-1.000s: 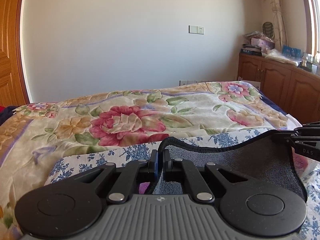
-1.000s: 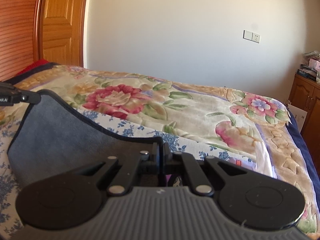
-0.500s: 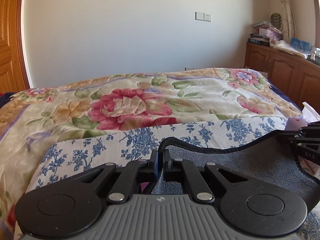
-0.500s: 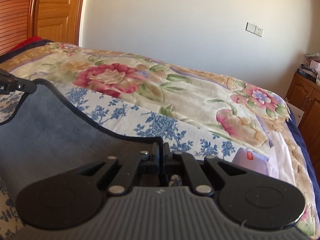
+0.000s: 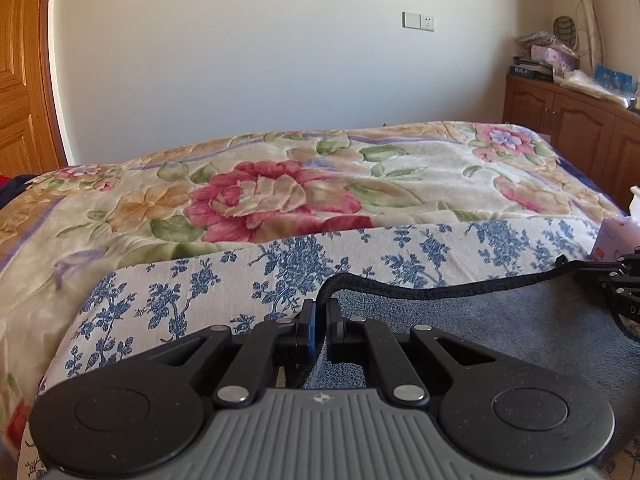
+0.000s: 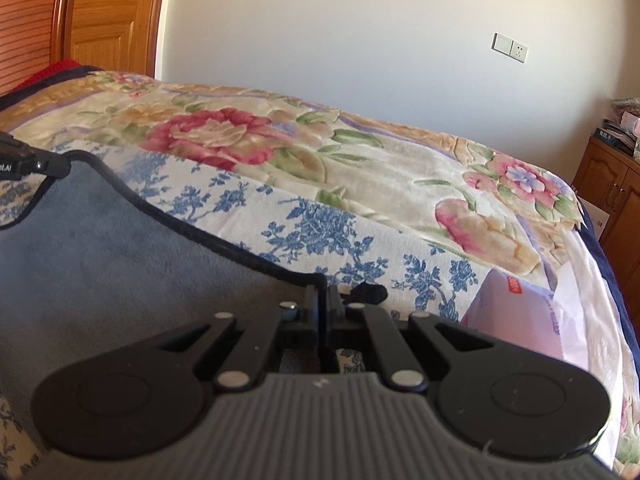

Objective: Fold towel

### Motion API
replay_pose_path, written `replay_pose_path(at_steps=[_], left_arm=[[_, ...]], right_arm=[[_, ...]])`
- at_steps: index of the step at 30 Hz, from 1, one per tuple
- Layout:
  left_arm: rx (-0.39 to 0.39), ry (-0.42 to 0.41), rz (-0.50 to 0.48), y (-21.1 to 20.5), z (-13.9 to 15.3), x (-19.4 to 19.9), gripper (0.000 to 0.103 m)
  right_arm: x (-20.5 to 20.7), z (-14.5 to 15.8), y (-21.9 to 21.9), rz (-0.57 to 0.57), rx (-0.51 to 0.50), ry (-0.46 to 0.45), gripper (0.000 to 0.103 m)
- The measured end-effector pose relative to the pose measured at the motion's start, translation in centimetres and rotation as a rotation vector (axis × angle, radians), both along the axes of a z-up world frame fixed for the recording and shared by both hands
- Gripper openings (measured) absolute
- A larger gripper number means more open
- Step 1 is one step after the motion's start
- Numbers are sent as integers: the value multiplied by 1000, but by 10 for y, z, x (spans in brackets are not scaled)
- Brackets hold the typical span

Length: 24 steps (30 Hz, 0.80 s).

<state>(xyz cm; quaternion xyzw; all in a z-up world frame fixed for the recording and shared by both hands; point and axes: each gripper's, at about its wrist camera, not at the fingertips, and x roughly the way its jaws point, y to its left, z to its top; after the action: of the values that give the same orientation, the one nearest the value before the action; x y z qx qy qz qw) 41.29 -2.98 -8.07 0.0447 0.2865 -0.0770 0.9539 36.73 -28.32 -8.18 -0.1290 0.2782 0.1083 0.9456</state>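
A grey towel [image 5: 480, 320] with a black hem is stretched between my two grippers, just above the bed. My left gripper [image 5: 320, 304] is shut on the towel's left corner. My right gripper [image 6: 323, 292] is shut on the right corner. In the right wrist view the towel [image 6: 120, 248] spreads to the left, and the left gripper's tip [image 6: 44, 166] shows at its far corner. In the left wrist view the right gripper's tip [image 5: 612, 276] shows at the right edge. The towel's lower part is hidden behind the gripper bodies.
The bed carries a blue-flowered white sheet [image 5: 240, 280] and, beyond it, a rose-patterned blanket [image 5: 280, 192]. A pink tissue pack [image 6: 516, 312] lies on the bed at the right. A wooden cabinet [image 5: 580, 128] stands at the right, a wooden door [image 6: 108, 12] at the left.
Both grippers have moved forward and down over the bed with the towel held taut. More of the blue-flowered sheet and the tissue pack have come into view.
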Motion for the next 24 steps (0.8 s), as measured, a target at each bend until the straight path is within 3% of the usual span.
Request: replay_pose_path(at_steps=[2,3,4,5,6,7,11,13,20,24], left_arm=[[5,1,19,1,-2,1,12],[6,2,22,1,-3,1,22],[6,-1,24,1,-4,1,37],[6,-9,26,1,-4,0,46],[11,-25,29,0,-4,-2,64],[20,-43,35,0,-4,-5,76],[18,-64,49,1,2,-13,82],[13,-69,46,2,8,-21,91],[16,-108,50,-2,39,-46,100],[9,-119,52,-4,54,-60,103]], right_arm=[[0,0,-1,-4,3,-2,5],[-1,0,-1,-7,3,-3,12],[-1,0,-1,-12,3,-6,30],[-1,1,-2,-14,6,-8,42],[-2,2,-3,-13,18,-12,65],[-5,4,-4,-8,35,-18,69],[-14,10,-3,-1,41,-24,70],[-21,16,-2,5,53,-27,70],[-47,48,-2,-1,98,-57,78],[-59,63,-5,-31,151,-79,90]])
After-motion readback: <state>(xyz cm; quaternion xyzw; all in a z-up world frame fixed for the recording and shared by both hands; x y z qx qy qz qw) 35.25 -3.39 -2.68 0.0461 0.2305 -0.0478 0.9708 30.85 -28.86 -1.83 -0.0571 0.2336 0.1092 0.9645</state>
